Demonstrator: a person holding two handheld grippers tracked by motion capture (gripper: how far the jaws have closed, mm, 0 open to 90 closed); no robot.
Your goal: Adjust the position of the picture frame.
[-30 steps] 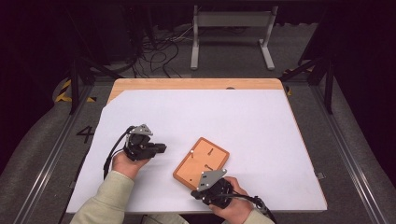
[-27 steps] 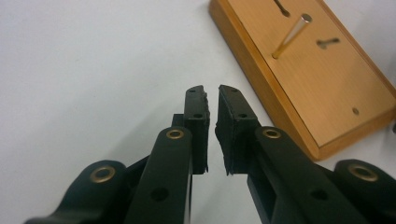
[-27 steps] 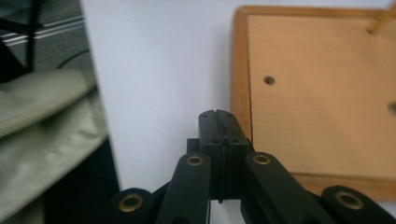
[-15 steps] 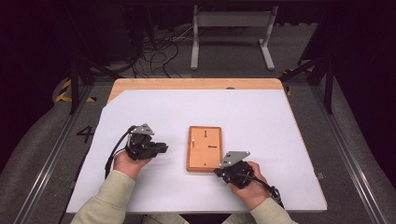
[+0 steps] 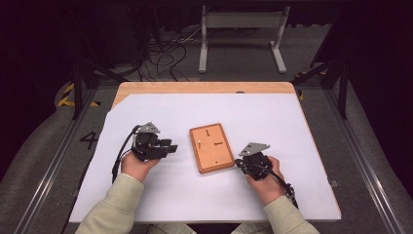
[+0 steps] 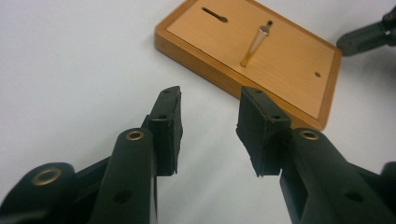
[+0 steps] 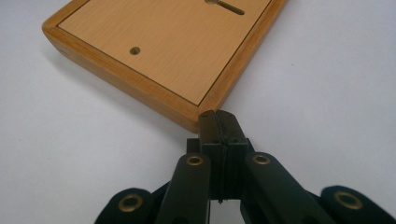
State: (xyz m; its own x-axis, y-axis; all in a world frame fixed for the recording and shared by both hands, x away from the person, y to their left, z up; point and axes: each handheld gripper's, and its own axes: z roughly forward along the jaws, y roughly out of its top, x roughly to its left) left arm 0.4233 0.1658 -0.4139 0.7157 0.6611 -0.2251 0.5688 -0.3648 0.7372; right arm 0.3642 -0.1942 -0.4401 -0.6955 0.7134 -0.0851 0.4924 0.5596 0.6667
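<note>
The right gripper [image 7: 218, 116], jaws pressed together, tips touching the near corner of the board [image 5: 211, 147]. The left gripper [image 6: 209, 123] sits left of the board, apart from it, jaws just opening, nothing between. A peg [image 6: 254, 45] stands on the board.

- Table [image 5: 204, 87]: pale wood top, bare strip showing along the far edge and at the far left corner.
- White sheet [image 5: 272, 122] over most of the table; its far left corner is cut at a slant.
- Dark floor [image 5: 44, 146] all round, with a "4" [image 5: 90, 140] marked left of the table.
- Yellow-black tape [image 5: 65, 97] on the floor at far left.
- Grey stand [image 5: 242, 22] beyond the table, two feet toward the viewer.
- Cables [image 5: 168, 53] tangled on the floor left of the stand.
- Black struts [image 5: 78, 83] at left and right [image 5: 341, 73] of the table.
</note>
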